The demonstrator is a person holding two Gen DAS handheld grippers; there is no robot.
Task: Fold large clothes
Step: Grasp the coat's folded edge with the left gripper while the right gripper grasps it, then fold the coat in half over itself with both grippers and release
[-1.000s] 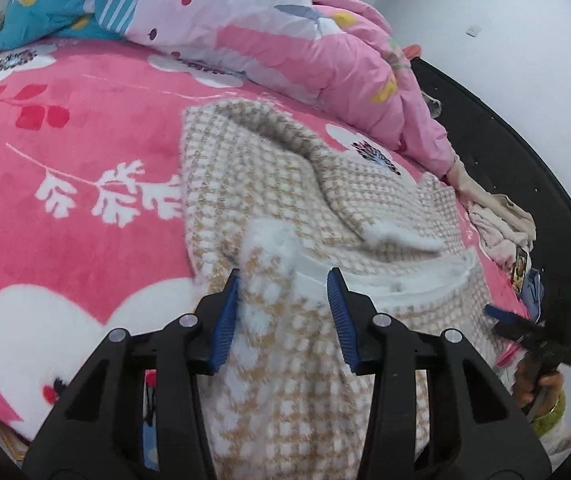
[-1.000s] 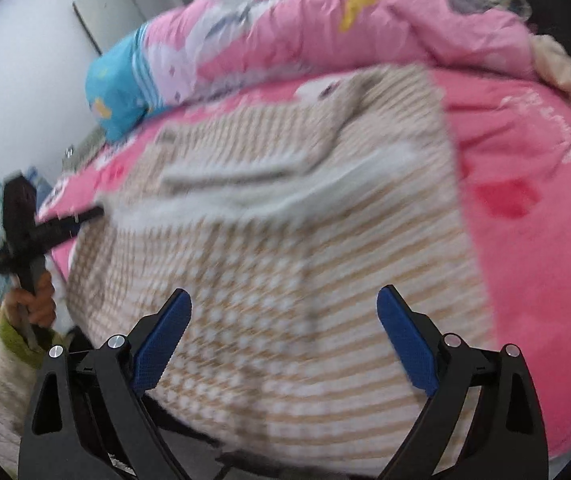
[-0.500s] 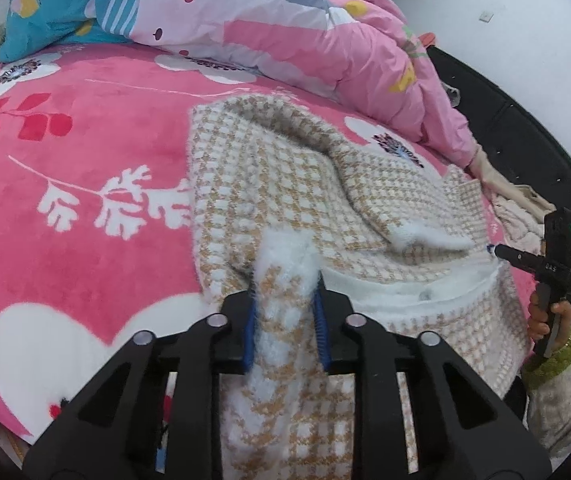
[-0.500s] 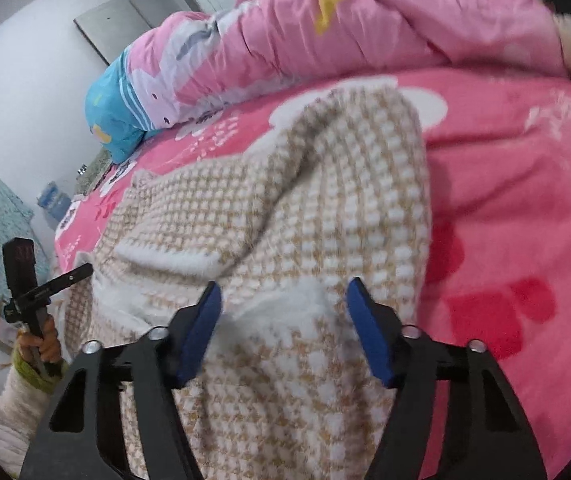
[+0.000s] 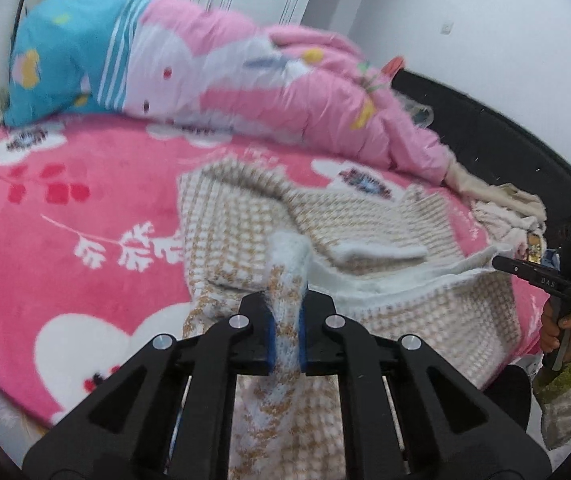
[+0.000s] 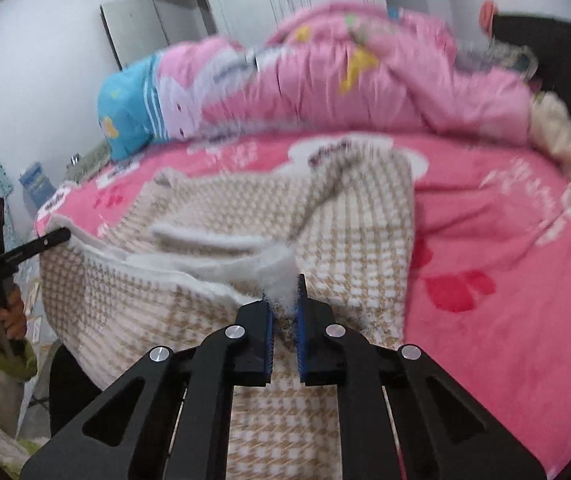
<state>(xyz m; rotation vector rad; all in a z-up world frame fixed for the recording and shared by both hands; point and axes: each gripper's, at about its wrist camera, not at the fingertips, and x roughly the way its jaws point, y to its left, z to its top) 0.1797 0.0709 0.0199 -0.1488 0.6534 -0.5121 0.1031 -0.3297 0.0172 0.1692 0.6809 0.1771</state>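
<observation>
Garment [image 5: 241,216] edge raised, pink bed [image 5: 65,240], white walls [image 5: 485,20]

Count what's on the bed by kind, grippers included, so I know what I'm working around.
Grippers: 2, left gripper and right gripper, both shut on the checked garment
Checked garment: 1
Pink quilt: 1
Blue pillow: 1
Pink floral blanket: 1
Cream clothes pile: 1
Total: 7

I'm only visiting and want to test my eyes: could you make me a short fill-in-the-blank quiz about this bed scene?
1. Both grippers are shut on the hem of the ____ garment.
2. The garment lies on a ____ blanket with white flowers.
3. Against the quilt sits a ____ pillow.

Missing words: houndstooth; pink; blue
</observation>
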